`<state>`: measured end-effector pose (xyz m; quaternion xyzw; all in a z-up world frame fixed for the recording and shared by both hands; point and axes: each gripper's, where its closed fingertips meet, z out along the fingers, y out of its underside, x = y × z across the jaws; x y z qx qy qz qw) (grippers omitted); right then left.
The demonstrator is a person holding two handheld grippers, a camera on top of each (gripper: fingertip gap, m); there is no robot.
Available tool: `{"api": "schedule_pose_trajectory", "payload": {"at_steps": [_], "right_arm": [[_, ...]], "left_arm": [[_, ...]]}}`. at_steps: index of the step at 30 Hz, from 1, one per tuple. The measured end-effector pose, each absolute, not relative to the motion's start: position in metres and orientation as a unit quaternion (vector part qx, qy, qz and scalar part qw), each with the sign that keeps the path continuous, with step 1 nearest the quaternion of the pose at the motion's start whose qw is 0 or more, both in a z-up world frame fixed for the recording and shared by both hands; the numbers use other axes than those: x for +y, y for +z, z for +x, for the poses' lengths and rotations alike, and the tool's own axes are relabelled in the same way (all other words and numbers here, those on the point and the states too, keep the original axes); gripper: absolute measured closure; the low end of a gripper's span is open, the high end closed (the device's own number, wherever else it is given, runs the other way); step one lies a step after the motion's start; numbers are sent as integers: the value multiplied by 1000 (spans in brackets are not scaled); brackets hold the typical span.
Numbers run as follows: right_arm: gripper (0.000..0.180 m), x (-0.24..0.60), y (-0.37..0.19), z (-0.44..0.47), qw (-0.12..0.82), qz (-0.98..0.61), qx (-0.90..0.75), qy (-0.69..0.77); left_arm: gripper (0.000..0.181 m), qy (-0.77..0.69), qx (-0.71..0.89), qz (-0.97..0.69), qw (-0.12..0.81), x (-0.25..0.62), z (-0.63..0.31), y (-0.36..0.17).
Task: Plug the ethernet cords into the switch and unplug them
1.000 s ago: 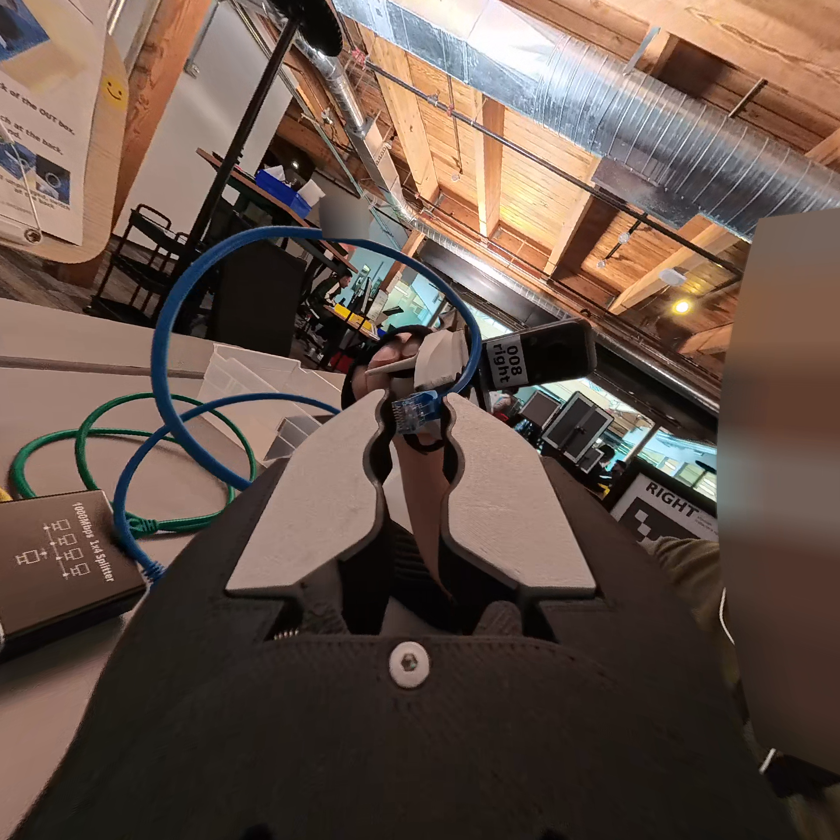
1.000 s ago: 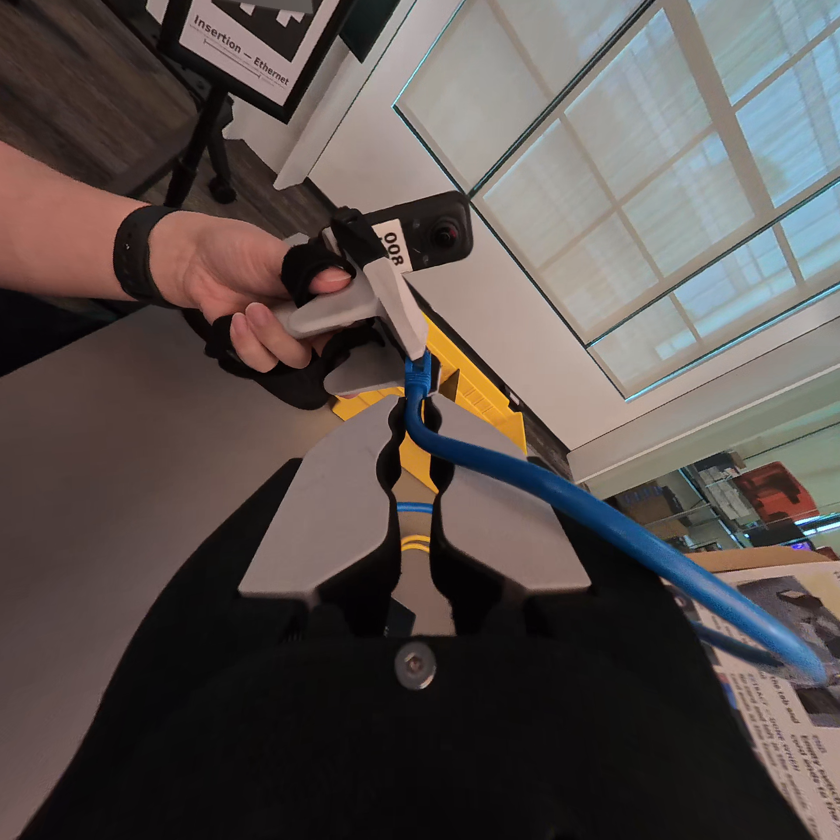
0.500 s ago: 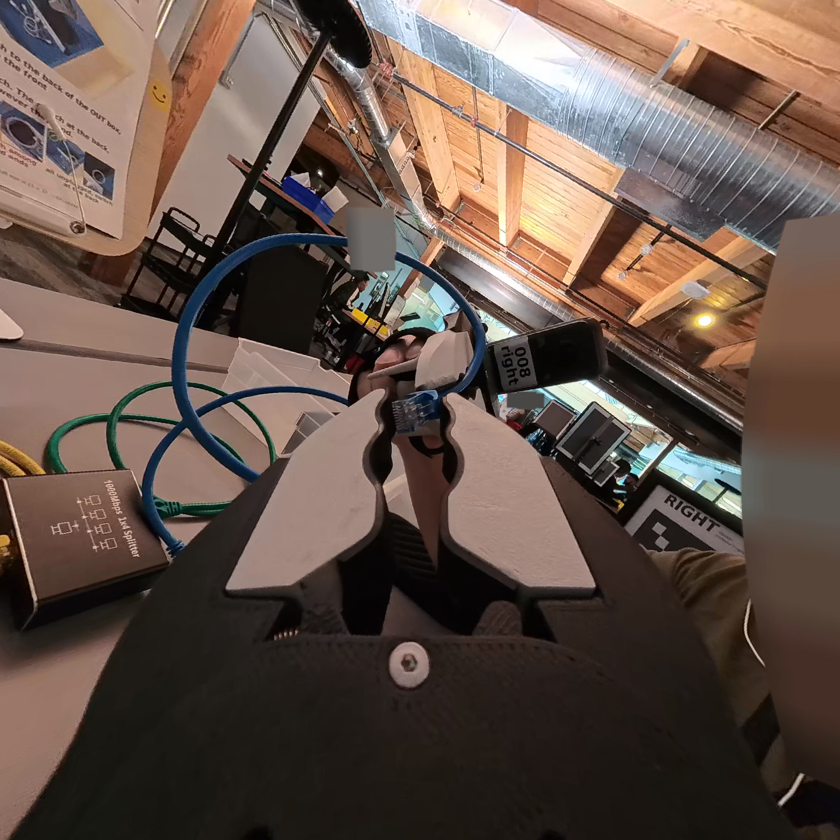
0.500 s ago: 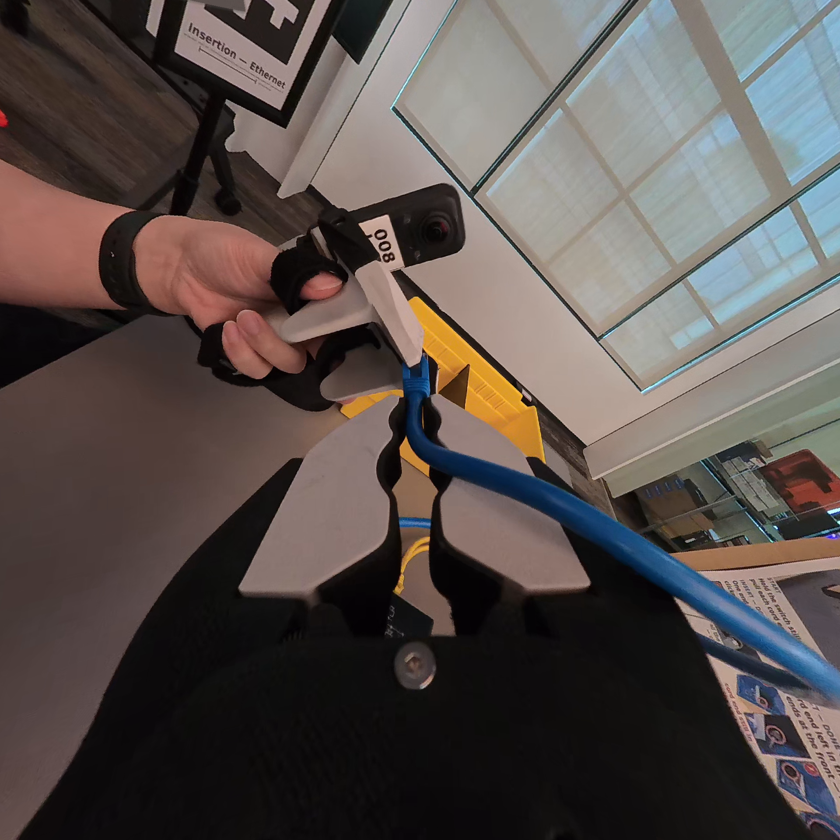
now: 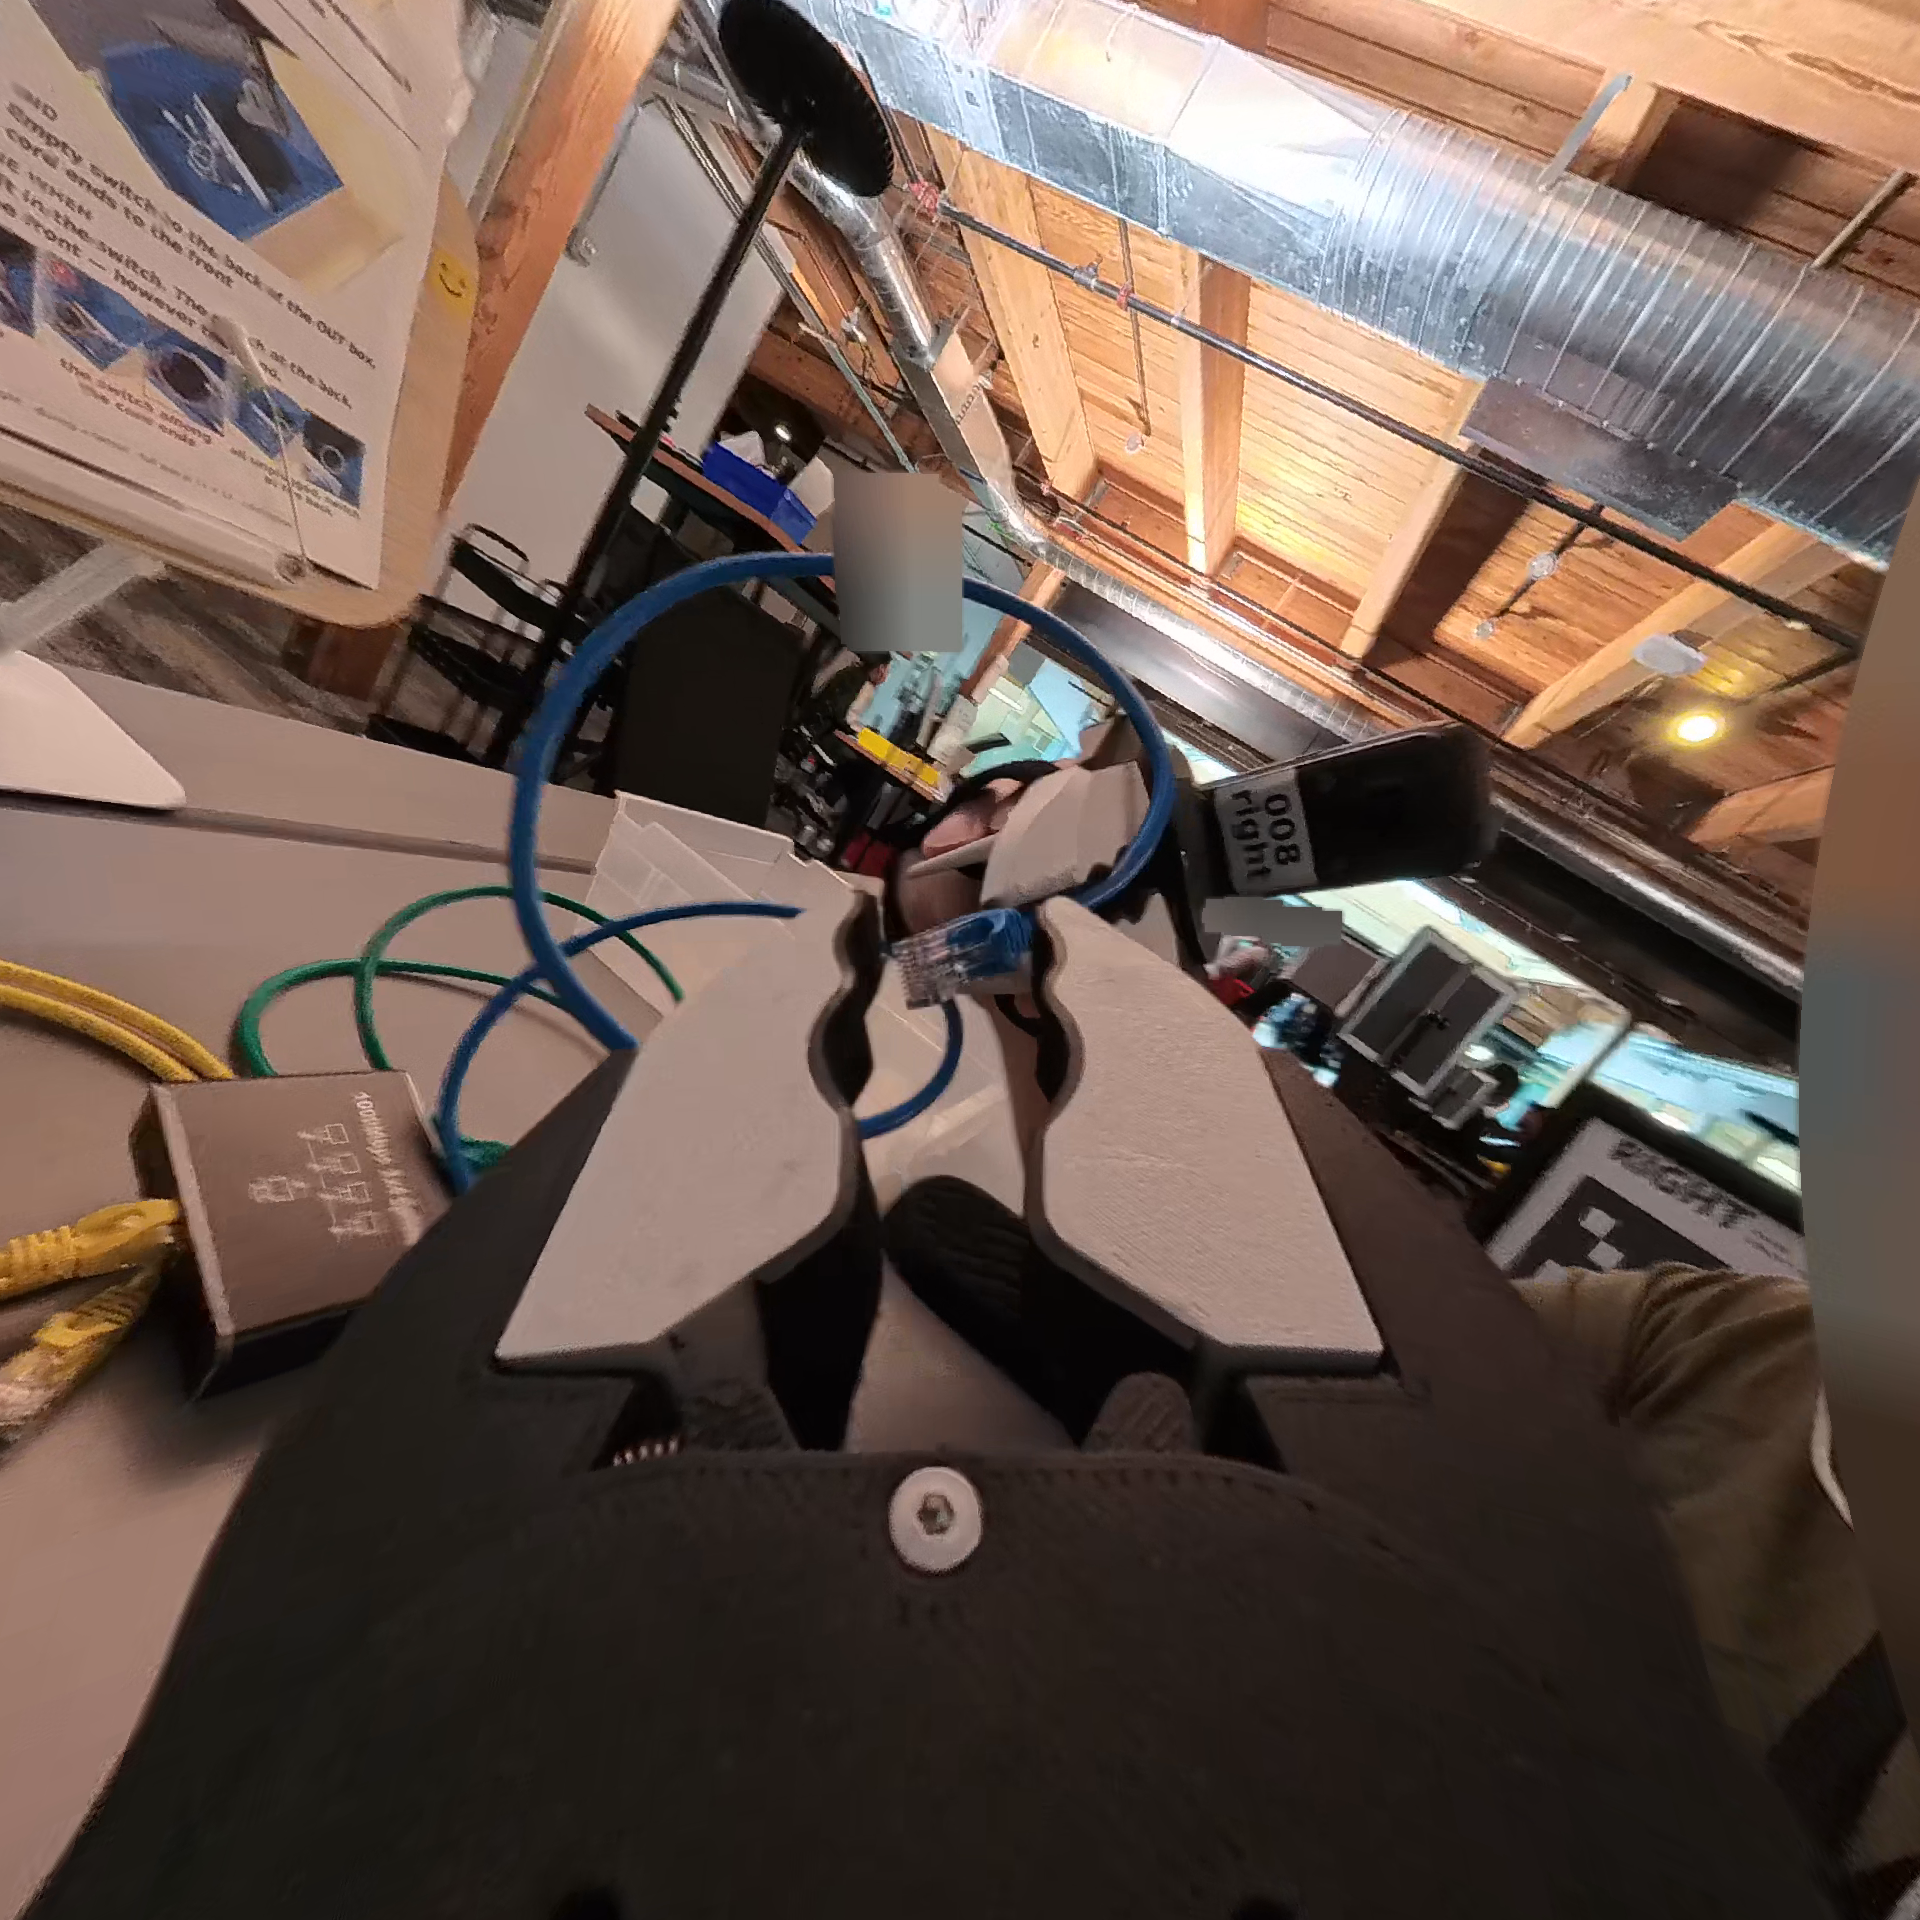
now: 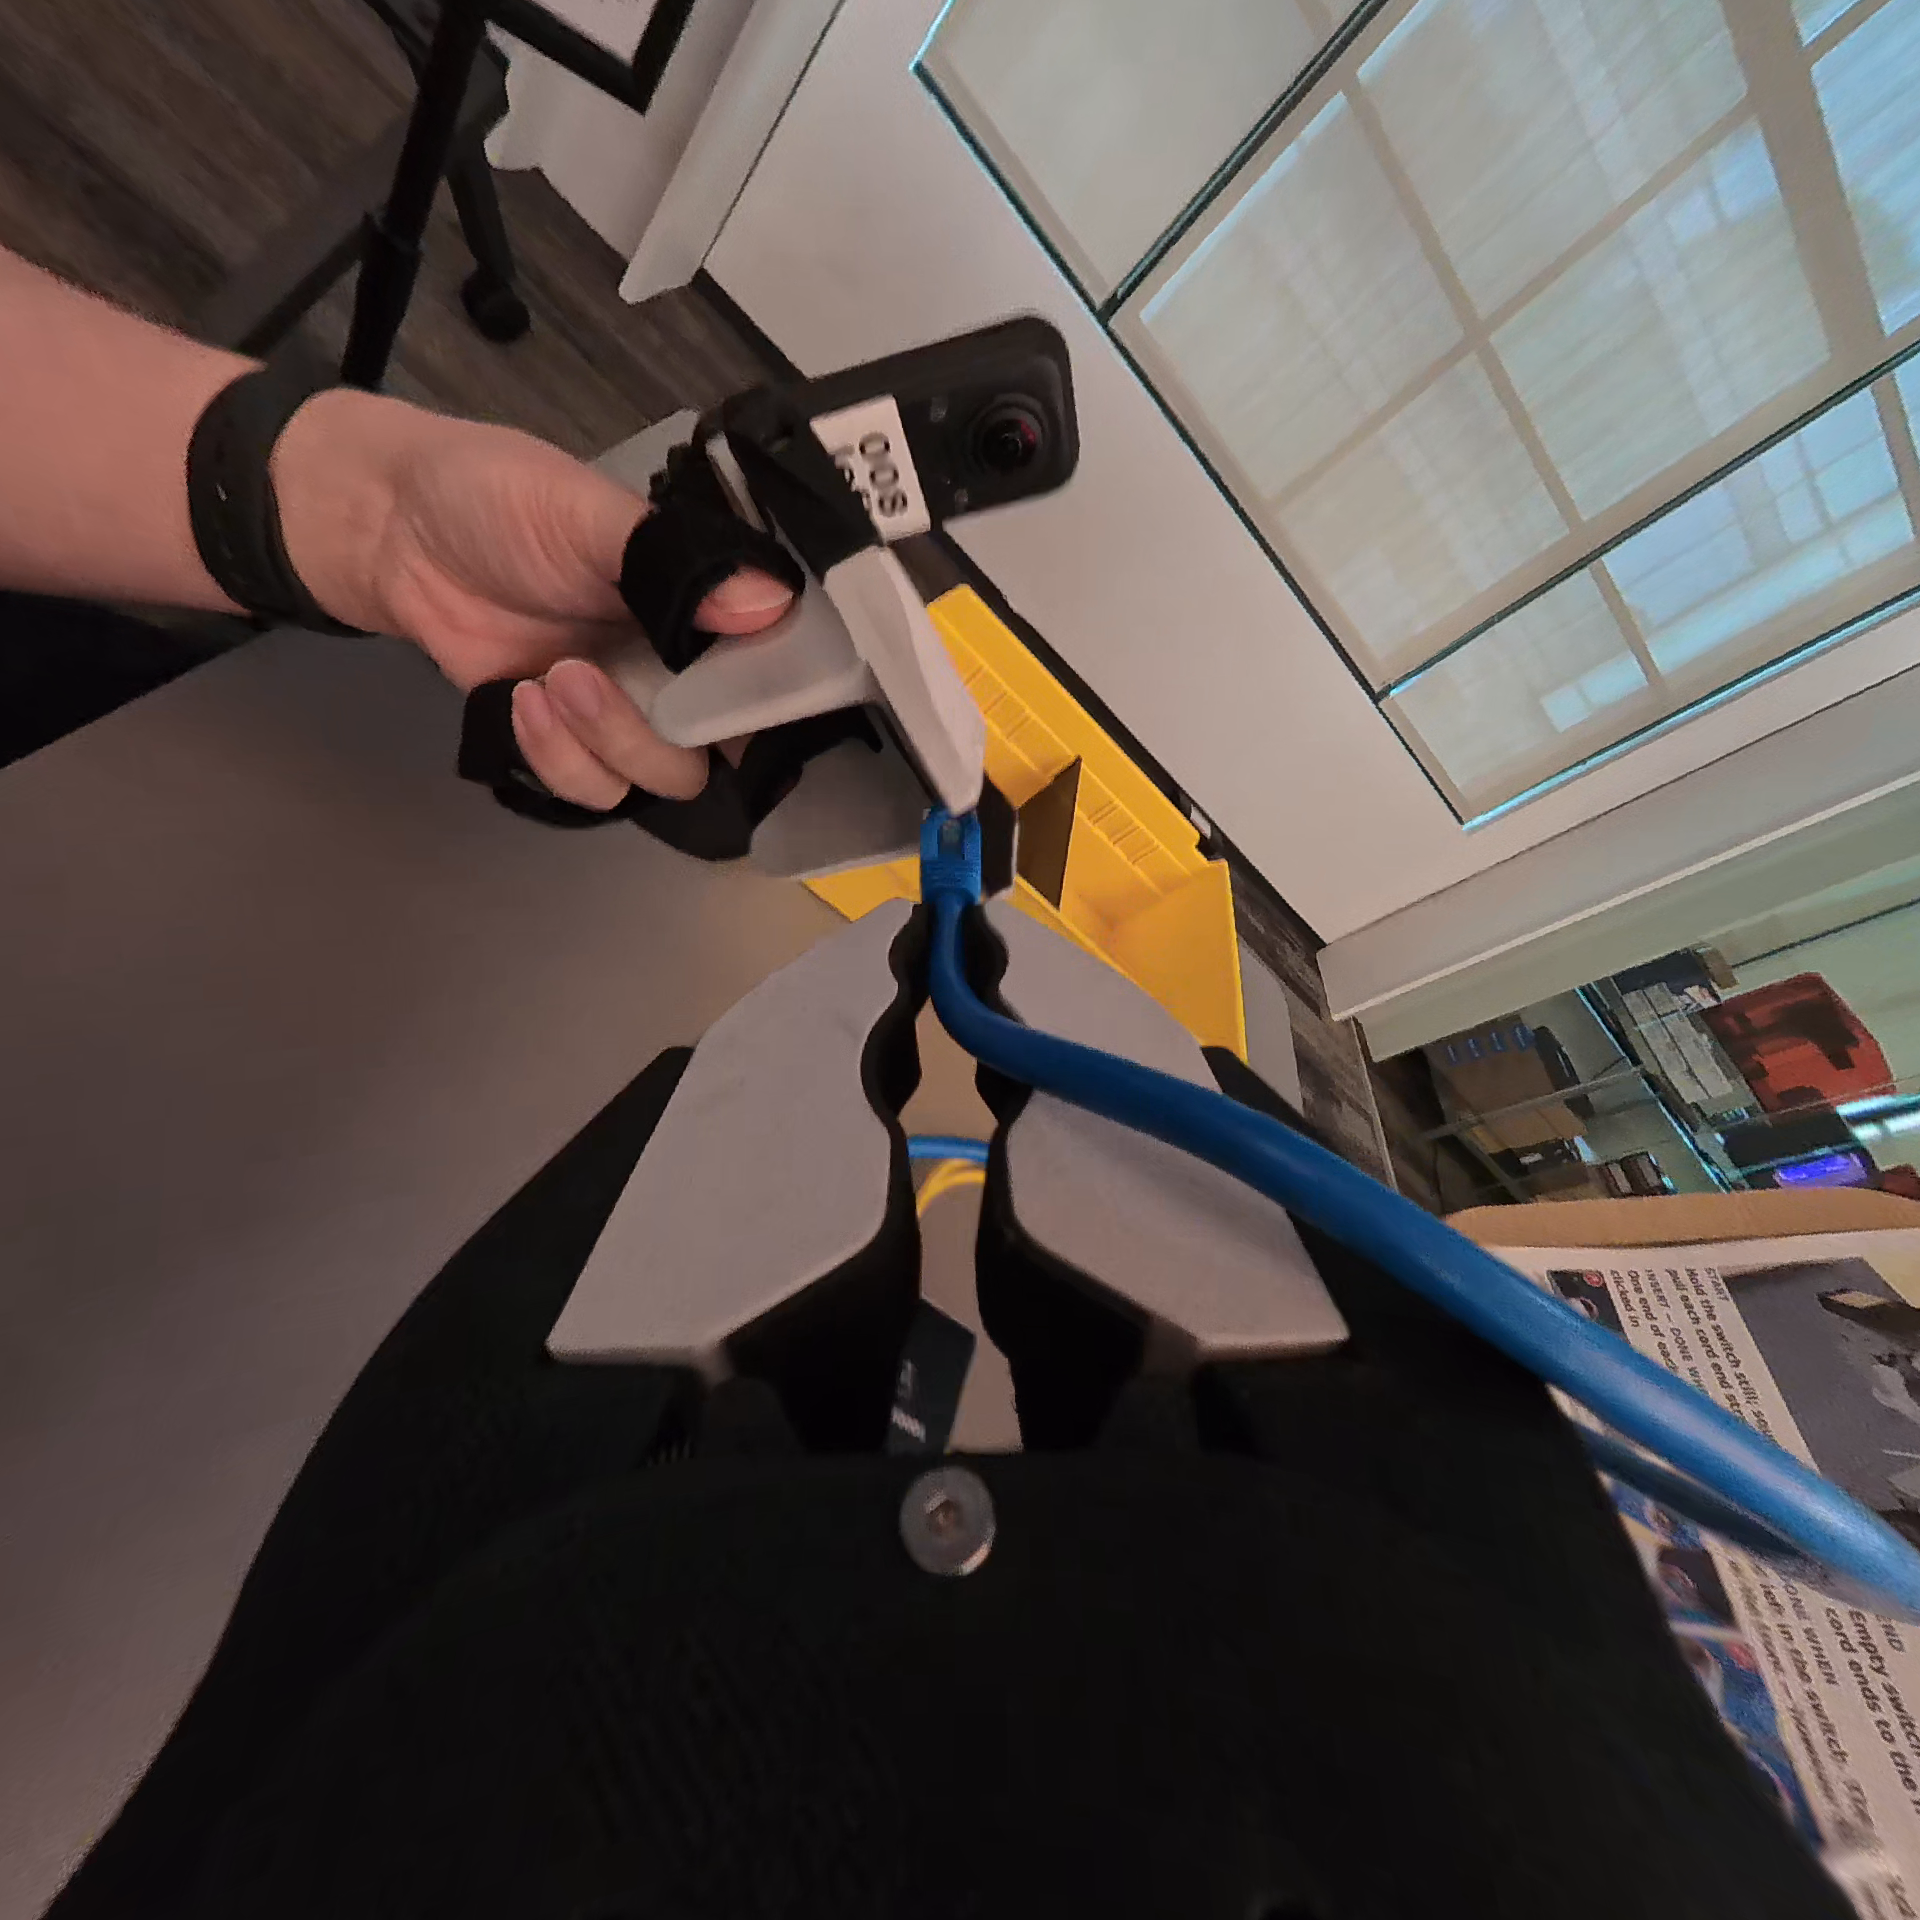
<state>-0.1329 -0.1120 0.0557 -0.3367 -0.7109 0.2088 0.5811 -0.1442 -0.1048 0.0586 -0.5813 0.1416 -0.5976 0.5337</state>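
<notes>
A: Start with the left wrist view. What's the left gripper [image 5: 951, 961] doing?

B: Its fingers stand apart. The blue plug [image 5: 956, 956] sits in the gap between the tips, but I see no clamp on it, so I'd call that gripper released. The right gripper [image 5: 1049, 852] beyond it has the blue cord [image 5: 582, 717] just behind the plug.

A: And the switch?

B: The small black switch [image 5: 281, 1195] lies on the grey table [image 5: 208, 894] at lower left. Yellow cords [image 5: 83, 1247] go into its near end; the green cord [image 5: 312, 977] and the blue cord's other end meet its far end.

A: Now the right wrist view.

B: The right gripper [image 6: 948, 914] is clenched on the blue cord [image 6: 1195, 1101] right behind the boot. The plug [image 6: 951, 847] points at the left gripper [image 6: 961, 800], held by a hand [image 6: 499, 561].

A: How will it handle?

B: Light, I'd judge. The cord is springy and loops on its own, so gripping far back lets the plug wander. The plug is hard plastic with a thin latch tab; hold its flat sides or the boot, not the tab.
</notes>
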Motion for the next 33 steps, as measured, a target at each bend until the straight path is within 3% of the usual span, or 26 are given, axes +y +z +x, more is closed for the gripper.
{"api": "schedule_pose_trajectory", "payload": {"at_steps": [5,8,14,17,26,33], "right_arm": [[173,-96,72,-106,586,-368,-701,171],[173,-89,89,-85,604,-382,-681,162],[173,-83,108,-56,623,-403,-656,137],[173,-83,111,-52,625,-406,-653,134],[173,-82,118,-40,631,-412,-646,120],[173,-81,119,-37,634,-414,-641,122]], "left_arm": [[128,-409,180,-639,626,-92,-168,45],[102,-280,208,-728,590,-75,-172,0],[109,-141,215,-826,502,-46,-155,-78],[100,-88,201,-855,470,-34,-145,-103],[86,-98,177,-904,376,-10,-119,-148],[103,-72,202,-904,369,2,-114,-157]]}}
